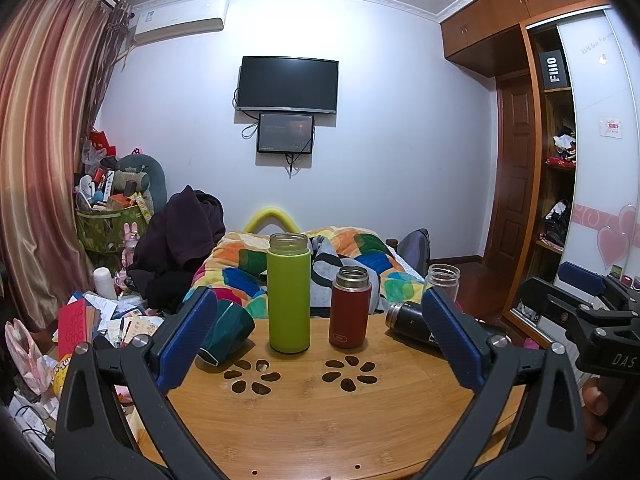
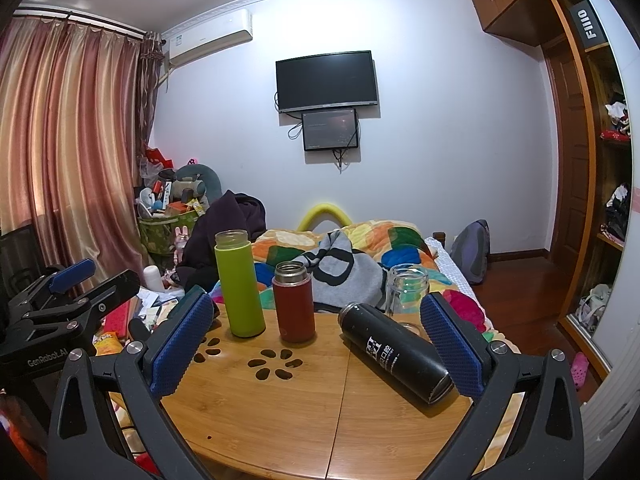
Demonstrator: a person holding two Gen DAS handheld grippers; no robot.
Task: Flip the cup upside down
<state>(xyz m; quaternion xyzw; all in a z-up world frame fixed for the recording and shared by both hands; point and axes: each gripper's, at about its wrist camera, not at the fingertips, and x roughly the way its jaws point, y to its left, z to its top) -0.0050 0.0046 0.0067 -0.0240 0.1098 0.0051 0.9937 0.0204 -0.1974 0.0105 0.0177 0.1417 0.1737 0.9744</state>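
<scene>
1. Left wrist view: the dark green cup [image 1: 232, 328] is my best guess for the task's thing. It sits at the far-left of the left claw [image 1: 318, 300], just behind that claw's left finger, which covers part of it.
2. It looks tipped over instead of standing, its long axis slanting up and away. I cannot tell which end is the mouth.
3. The cup is glossy and dark teal with faceted walls, short and broad.
4. The left claw is spread wide and holds nothing. It is the nearer one, and would need to swing left to bracket the cup.
5. The right claw [image 2: 316, 304] is also wide and empty. From it the cup is hidden behind its left finger.
6. Further out on the surface [image 1: 320, 420], a green bottle [image 1: 289, 300] and a red flask [image 1: 350, 312] stand upright between the left claw's fingers. A black flask [image 2: 394, 354] lies on its side and a glass jar [image 1: 442, 280] stands beyond.
</scene>
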